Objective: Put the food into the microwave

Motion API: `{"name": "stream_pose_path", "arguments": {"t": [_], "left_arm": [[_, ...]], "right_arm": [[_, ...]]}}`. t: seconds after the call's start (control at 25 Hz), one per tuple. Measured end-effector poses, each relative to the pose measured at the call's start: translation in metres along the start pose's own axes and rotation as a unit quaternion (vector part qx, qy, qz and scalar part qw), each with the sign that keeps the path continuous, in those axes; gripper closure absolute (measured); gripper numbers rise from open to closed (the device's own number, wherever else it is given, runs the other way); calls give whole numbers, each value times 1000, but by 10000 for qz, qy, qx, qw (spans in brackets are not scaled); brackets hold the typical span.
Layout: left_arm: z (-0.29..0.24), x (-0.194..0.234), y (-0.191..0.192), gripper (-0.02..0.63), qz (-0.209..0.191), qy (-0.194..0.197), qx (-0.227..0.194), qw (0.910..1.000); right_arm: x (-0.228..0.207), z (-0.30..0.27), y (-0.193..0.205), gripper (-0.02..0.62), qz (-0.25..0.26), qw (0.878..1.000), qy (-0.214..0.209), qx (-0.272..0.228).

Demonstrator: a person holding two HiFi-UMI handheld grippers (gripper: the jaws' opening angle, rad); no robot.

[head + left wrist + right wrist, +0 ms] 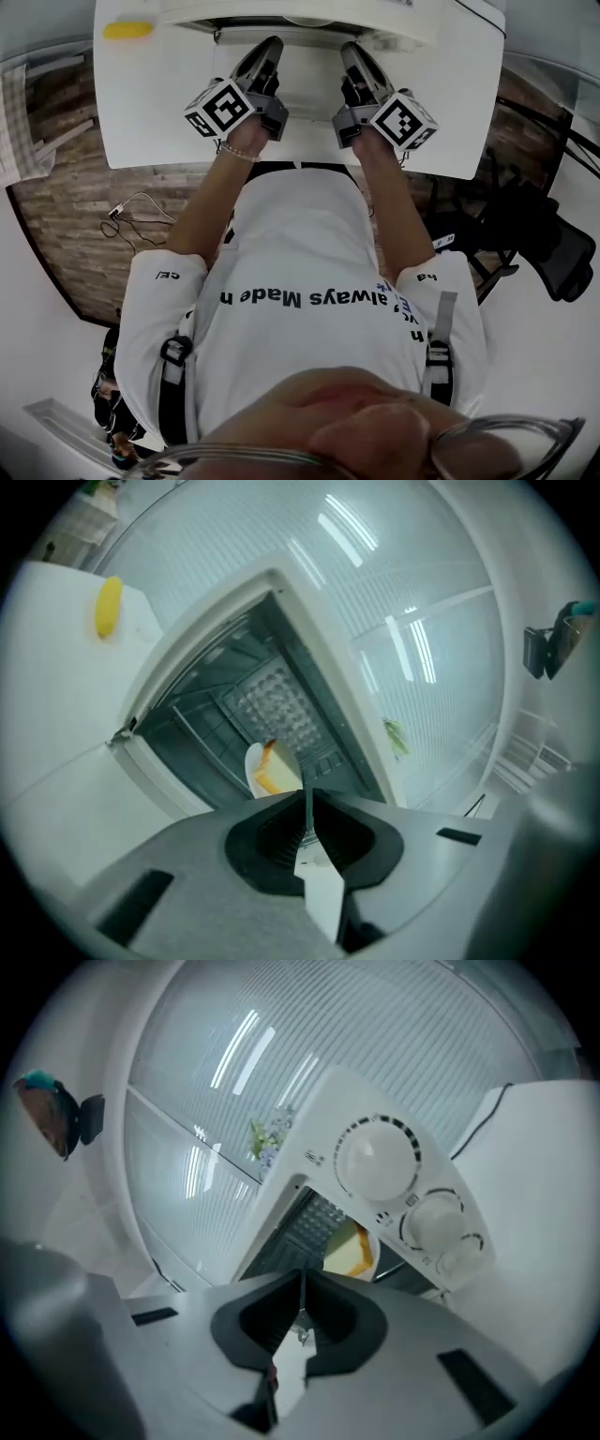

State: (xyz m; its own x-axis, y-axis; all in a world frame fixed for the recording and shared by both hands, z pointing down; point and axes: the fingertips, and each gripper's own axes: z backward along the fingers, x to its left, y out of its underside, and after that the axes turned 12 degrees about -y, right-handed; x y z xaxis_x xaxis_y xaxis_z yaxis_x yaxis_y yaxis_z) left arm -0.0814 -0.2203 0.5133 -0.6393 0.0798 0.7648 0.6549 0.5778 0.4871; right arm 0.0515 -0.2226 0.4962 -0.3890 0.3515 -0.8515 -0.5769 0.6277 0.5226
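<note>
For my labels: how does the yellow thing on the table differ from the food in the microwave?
Place: the yellow thing lies on the table, outside the microwave; the food sits on a plate inside it.
Colour: the yellow thing is all yellow; the food is pale with an orange-brown edge.
Shape: the yellow thing is long and rounded; the food is a flat slice.
Neither is held.
</note>
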Motion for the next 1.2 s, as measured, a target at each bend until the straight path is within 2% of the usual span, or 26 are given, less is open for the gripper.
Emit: {"name": "stream_pose_path", "arguments": {"t": [0.16, 0.32, 0.48, 0.56, 0.96, 1.2], "left_arm": [[25, -27, 0, 581, -695, 161, -125, 9974], [41, -50, -6, 583, -1207, 344, -237, 9918], [60, -68, -20, 586, -1968, 419, -443, 9786], [69, -81, -24, 586, -2220, 497, -545, 9722], [105, -133, -37, 586, -2941, 714, -894, 9489], [127, -152, -50, 584, -3169, 738, -1145, 9386]], "right_arm": [[28, 17, -13, 575, 813, 9963, -152, 215], [55, 25, -27, 575, 1701, 9841, -263, 433], [85, 20, -30, 575, 2431, 9674, -343, 629], [100, 22, -34, 575, 2737, 9587, -395, 670], [159, 40, -54, 575, 3731, 9241, -503, 662], [194, 53, -64, 575, 4164, 9056, -593, 555]]}}
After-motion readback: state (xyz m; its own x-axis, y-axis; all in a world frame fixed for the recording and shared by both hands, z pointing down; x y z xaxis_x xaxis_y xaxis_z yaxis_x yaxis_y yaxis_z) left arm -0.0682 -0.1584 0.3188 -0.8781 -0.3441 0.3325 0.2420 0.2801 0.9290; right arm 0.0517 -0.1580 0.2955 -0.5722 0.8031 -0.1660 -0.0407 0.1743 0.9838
